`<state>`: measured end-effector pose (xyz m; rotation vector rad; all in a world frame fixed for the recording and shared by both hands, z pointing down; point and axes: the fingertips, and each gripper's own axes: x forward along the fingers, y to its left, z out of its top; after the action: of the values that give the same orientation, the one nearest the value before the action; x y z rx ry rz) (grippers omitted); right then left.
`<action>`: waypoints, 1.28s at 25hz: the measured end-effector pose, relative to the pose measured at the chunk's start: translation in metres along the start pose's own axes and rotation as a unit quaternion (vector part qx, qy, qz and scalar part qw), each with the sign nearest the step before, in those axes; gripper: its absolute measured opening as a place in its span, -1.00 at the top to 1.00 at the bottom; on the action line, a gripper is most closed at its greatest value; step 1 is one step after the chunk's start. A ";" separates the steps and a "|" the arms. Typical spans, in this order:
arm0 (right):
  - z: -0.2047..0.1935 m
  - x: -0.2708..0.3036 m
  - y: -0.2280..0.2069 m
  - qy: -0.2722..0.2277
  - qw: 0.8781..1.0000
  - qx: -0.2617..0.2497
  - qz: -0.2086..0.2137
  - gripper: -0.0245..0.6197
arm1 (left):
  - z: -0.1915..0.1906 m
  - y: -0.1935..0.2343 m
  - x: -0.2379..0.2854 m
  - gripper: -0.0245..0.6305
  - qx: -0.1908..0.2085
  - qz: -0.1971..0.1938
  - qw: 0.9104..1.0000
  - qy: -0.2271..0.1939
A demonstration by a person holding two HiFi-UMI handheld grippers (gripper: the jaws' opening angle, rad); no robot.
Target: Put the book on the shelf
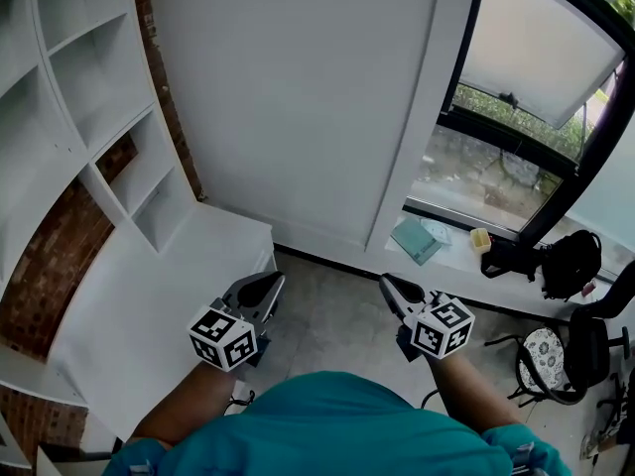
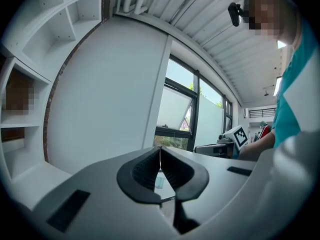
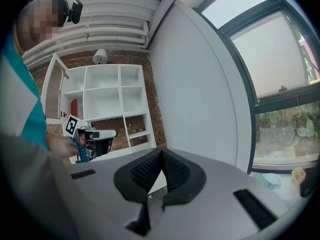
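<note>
Left gripper (image 1: 273, 282) — jaws closed tip to tip, nothing between them. Right gripper (image 1: 389, 286) — jaws likewise closed and empty. The teal book (image 1: 416, 239) lies flat on the window sill (image 1: 458, 264), ahead of the right gripper and apart from both. The white shelf (image 1: 109, 117) stands to the left.

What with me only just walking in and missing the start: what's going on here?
A person holds a gripper in each hand. The left gripper and the right gripper are both shut and empty, held above the floor. A teal book lies untouched on the windowsill, ahead of the right gripper. The white shelf stands at the left.
</note>
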<state>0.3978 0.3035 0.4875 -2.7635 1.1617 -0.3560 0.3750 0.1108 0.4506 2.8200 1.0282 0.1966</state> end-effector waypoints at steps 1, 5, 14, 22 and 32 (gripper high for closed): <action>-0.001 0.000 0.000 0.000 1.000 0.000 0.000 0.85 | -0.001 0.000 0.000 0.87 0.000 0.000 1.000 0.001; 0.002 0.002 -0.001 -0.004 1.000 -0.002 -0.002 0.86 | 0.000 0.000 0.001 0.87 0.001 0.000 1.000 0.001; 0.003 0.003 -0.005 -0.001 1.000 0.001 -0.010 0.86 | 0.003 0.002 -0.002 0.87 0.000 0.005 1.000 -0.003; 0.006 0.006 0.000 -0.005 1.000 -0.005 -0.002 0.86 | 0.004 0.004 -0.009 0.87 0.000 0.014 1.000 -0.008; 0.005 0.010 0.009 -0.002 1.000 -0.008 0.009 0.86 | 0.005 0.007 -0.018 0.87 -0.005 0.023 1.000 -0.011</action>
<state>0.3995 0.2900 0.4830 -2.7638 1.1928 -0.3417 0.3663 0.0935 0.4456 2.8324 0.9545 0.1757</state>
